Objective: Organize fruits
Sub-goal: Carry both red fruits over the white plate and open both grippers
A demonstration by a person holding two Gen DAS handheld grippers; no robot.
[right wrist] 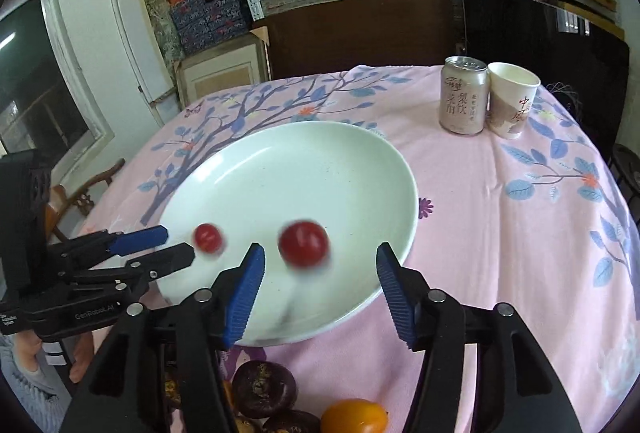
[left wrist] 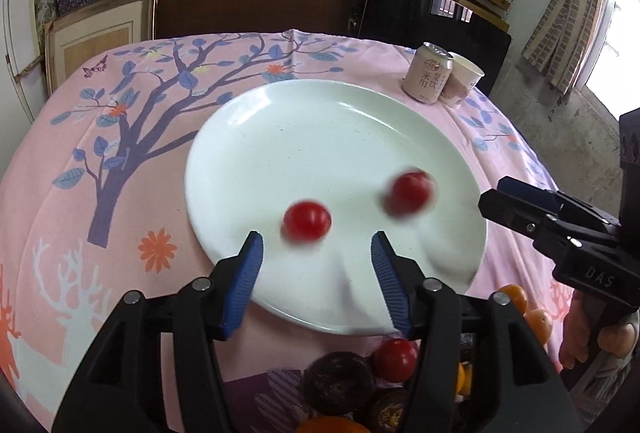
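Two blurred red tomatoes point(left wrist: 307, 221) point(left wrist: 409, 193) are sitting on the white plate point(left wrist: 320, 137) as the left gripper point(left wrist: 317, 273) and right gripper point(right wrist: 320, 277) are hovering wide apart, gripping nothing.

You have two small round red tomatoes point(left wrist: 307, 220) on the wide white plate point(left wrist: 320, 121) just ahead | drink can point(left wrist: 427, 72) and paper cup point(left wrist: 464, 77) touching, far right | fruit pile point(left wrist: 360, 377) beneath your left gripper point(left wrist: 316, 253)
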